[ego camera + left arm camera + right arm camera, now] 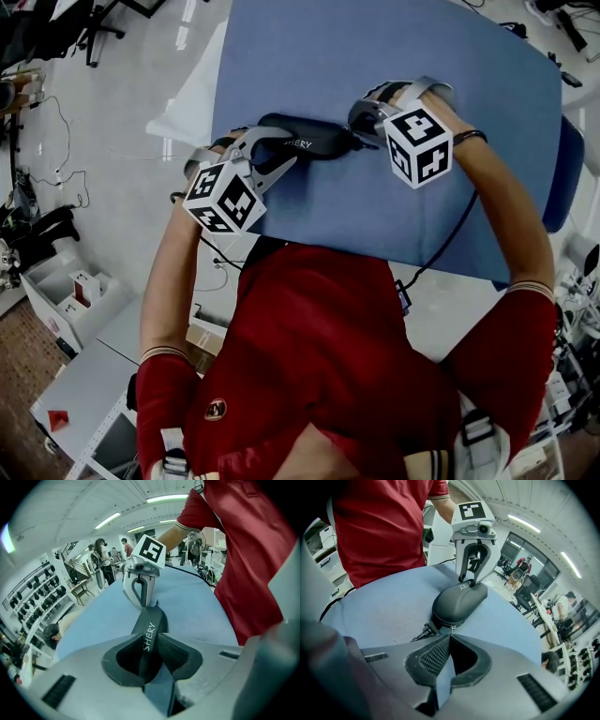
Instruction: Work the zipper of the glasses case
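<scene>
The black glasses case (305,139) lies lengthwise on the blue desk (375,56), in front of the person in a red shirt (319,356). The left gripper (150,644) has its fingers clamped on one end of the case, one pad on each side. At the opposite end, the right gripper (449,637) has its fingers pressed together, tips meeting at the small zipper pull (451,627); whether they pinch it I cannot tell. A short black strap (423,632) trails from that end onto the desk.
</scene>
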Available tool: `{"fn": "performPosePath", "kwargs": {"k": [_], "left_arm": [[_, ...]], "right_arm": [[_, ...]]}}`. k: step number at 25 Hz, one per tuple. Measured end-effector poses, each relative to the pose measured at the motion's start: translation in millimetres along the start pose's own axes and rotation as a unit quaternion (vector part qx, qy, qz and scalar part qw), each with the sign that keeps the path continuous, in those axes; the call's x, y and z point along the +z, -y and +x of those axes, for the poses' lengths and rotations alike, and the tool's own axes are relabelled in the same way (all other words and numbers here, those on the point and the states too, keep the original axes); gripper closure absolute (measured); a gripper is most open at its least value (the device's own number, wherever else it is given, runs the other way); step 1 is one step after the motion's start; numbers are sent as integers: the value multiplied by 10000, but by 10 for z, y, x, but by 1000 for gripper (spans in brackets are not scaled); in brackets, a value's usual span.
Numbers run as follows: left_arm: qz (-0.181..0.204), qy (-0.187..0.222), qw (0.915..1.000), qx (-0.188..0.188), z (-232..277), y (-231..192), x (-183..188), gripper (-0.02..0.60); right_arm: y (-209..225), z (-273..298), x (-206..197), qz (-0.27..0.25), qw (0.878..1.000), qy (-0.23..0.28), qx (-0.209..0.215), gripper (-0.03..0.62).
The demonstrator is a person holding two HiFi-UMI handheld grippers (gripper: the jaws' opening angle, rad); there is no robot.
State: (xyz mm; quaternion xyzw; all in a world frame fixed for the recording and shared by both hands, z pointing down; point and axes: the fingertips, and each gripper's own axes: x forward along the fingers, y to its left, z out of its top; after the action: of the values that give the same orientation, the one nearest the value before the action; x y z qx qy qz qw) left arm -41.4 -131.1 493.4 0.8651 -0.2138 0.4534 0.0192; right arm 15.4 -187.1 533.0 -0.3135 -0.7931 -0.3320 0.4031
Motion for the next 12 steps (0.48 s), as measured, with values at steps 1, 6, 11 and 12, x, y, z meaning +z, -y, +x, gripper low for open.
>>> {"fn": "performPosePath", "kwargs": {"k": [1,6,11,12], "left_arm": [[-11,7,10000,12,6,6,3,495],[-36,95,9999,38,-5,-20,-3,495],[-53,217,9997,49,-135,-40,-72,495],[-27,259,9997,30,-163,-60,-92,495]], "right_arm": [[-39,-14,-5,25,10000,-43,-18,594],[-159,-65,17,273,9991,-294,-131,594],[-154,-68,176,620,9961,-596,-213,594],[-147,-61,214,732,9947,-674,-243,594]]}}
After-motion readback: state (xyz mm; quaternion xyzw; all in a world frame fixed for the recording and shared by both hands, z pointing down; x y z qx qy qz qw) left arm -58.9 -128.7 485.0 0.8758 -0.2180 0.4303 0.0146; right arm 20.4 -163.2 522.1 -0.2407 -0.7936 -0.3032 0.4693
